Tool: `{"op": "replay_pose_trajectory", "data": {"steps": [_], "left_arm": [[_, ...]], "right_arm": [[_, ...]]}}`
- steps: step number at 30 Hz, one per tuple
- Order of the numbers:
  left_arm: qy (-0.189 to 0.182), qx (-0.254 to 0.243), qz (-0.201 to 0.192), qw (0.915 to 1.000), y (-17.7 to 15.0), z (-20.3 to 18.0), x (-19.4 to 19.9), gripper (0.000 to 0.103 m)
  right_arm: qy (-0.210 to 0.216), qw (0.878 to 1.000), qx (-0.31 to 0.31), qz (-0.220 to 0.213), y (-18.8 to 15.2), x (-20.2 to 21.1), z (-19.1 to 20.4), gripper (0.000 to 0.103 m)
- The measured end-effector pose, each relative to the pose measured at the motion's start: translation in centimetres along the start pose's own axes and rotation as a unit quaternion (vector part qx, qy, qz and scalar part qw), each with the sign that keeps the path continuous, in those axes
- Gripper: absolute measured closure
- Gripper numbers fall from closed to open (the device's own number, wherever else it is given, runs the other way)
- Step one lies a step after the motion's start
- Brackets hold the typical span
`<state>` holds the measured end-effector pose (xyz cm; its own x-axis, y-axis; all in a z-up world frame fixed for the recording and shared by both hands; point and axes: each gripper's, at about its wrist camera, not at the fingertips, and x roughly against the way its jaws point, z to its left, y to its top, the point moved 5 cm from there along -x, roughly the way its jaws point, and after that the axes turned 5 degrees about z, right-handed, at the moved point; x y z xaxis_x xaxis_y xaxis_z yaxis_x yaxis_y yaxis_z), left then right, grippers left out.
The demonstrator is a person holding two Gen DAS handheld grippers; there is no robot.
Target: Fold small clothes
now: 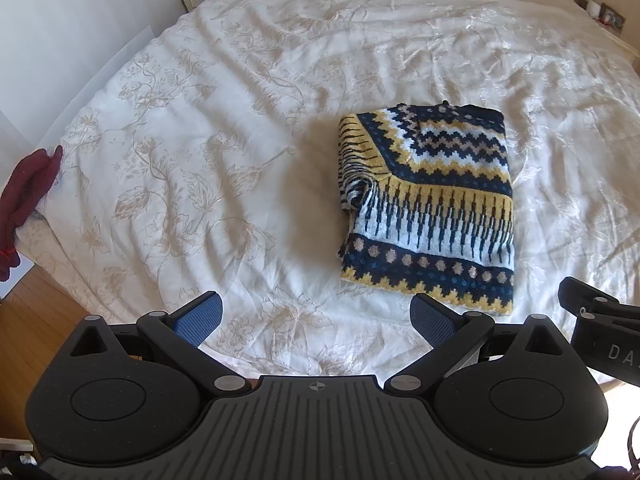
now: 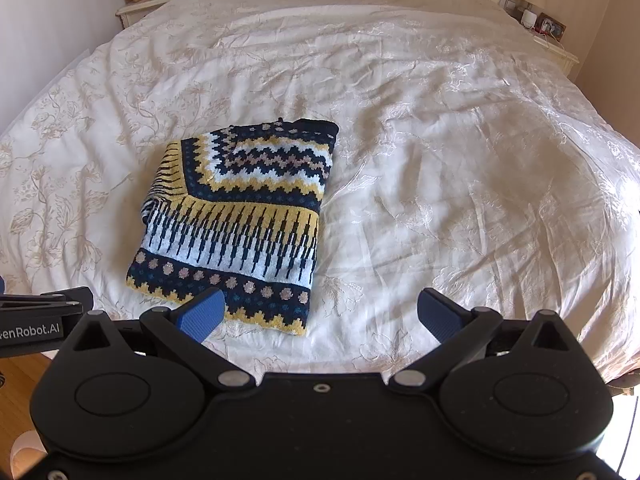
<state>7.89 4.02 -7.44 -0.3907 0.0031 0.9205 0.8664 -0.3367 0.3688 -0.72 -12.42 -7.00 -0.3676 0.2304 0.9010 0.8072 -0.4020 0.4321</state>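
Observation:
A patterned knit sweater in navy, yellow and white lies folded into a rectangle on the white floral bedspread. It also shows in the right wrist view. My left gripper is open and empty, above the bed's near edge, just left of and below the sweater. My right gripper is open and empty, its left fingertip over the sweater's near hem. The right gripper's body shows at the right edge of the left wrist view.
A dark red garment hangs at the bed's left edge. Nightstands with frames and lamps stand at both sides of the headboard. Wooden floor lies below the bed's left corner.

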Motion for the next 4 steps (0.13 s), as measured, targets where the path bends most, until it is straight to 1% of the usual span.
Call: {"op": "replay_pose_trajectory", "data": {"steps": [4], "left_arm": [[0.004,-0.003,-0.004,1.0,0.08,0.04,-0.02,0.001]], "right_arm": [[0.002,1.0,0.0,0.003,0.03,-0.16,-0.01,0.001]]}}
